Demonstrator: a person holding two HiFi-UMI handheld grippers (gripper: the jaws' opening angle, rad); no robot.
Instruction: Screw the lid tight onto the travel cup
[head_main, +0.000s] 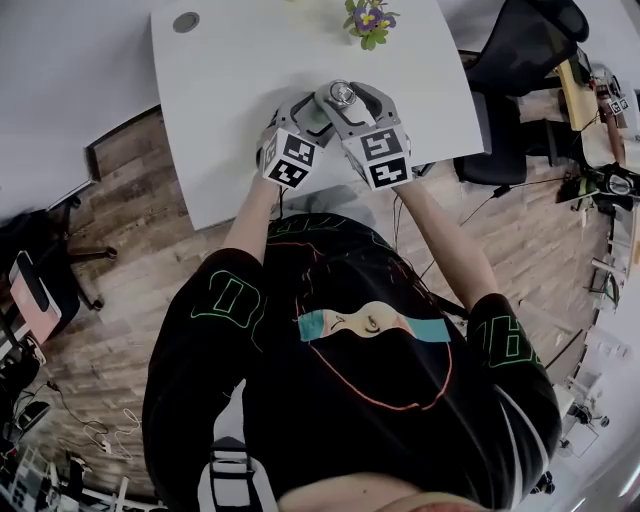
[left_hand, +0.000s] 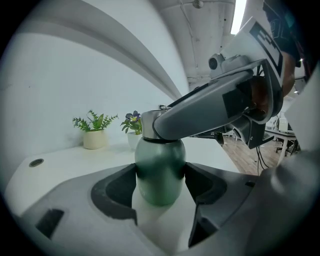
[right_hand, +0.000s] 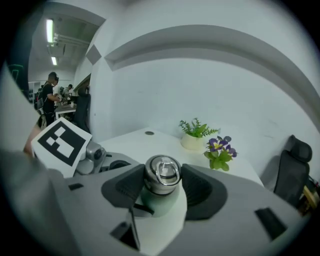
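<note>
cup (left_hand: 159, 155): green, upright, steel lid (right_hand: 162, 172) on top
left gripper (left_hand: 160, 176): clamped on cup body
right gripper (right_hand: 162, 182): clamped around lid
pot (left_hand: 94, 139): leafy plant

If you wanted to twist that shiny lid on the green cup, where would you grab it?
Grip the lid by its round metal side, slanting in from above, pads on opposite sides, as the right gripper does. The cup is upright with the left gripper clamping its green body, so the lid's wall is free.
</note>
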